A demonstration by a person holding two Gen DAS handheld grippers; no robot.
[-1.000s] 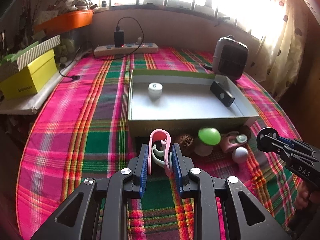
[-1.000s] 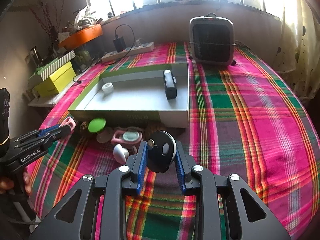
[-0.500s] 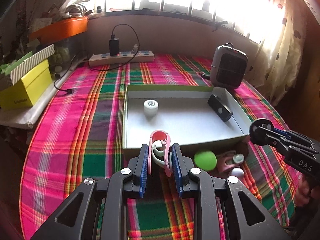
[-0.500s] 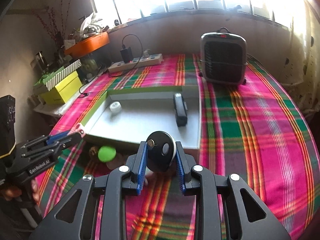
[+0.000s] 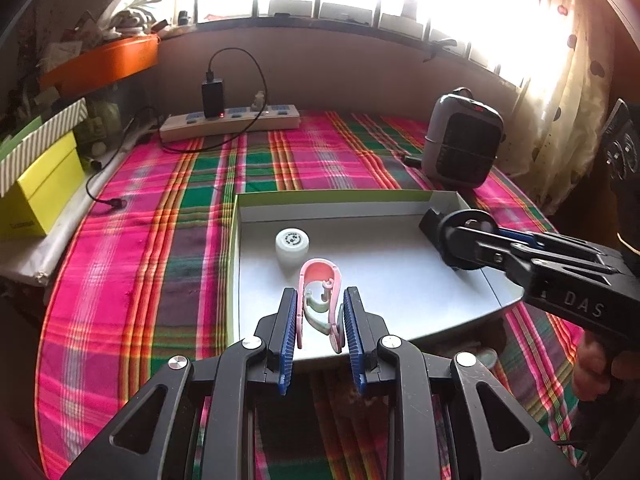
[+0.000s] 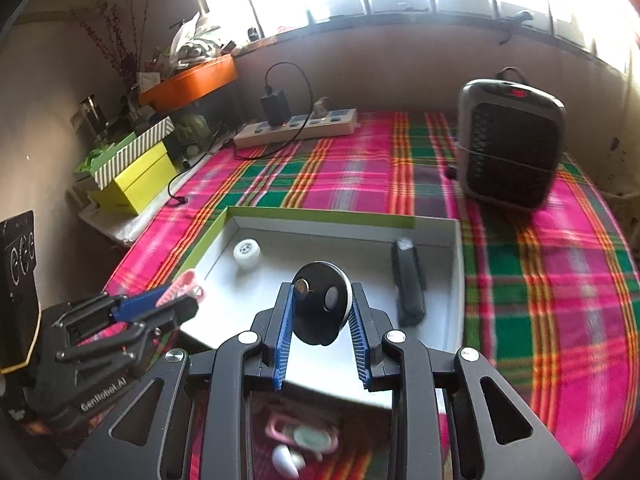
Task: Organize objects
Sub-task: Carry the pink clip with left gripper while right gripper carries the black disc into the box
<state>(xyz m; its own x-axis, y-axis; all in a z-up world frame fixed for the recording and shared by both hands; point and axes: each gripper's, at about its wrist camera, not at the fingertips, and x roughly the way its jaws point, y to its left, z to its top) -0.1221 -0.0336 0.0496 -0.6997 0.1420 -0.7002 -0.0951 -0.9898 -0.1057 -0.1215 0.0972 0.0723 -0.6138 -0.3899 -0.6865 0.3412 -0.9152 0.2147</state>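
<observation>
Left gripper [image 5: 319, 312]: jaws are pressed onto a pink clip [image 5: 320, 280], which is held above the near part of the shallow grey box [image 5: 400, 280]. Right gripper [image 6: 320, 312]: jaws are pinched on a black disc [image 6: 320, 300], held over the box's near edge. Inside the box a white cap [image 6: 247, 253] is seen at the left and a black bar [image 6: 408, 284] along the right wall. The box is set on a plaid cloth [image 6: 540, 280]; a heater [image 6: 510, 160] stands beyond it.

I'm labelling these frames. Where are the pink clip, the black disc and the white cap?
pink clip [image 5: 319, 276]: left wrist view, its curved top.
black disc [image 6: 320, 300]: right wrist view, its face.
white cap [image 5: 292, 242]: left wrist view, its printed top.
</observation>
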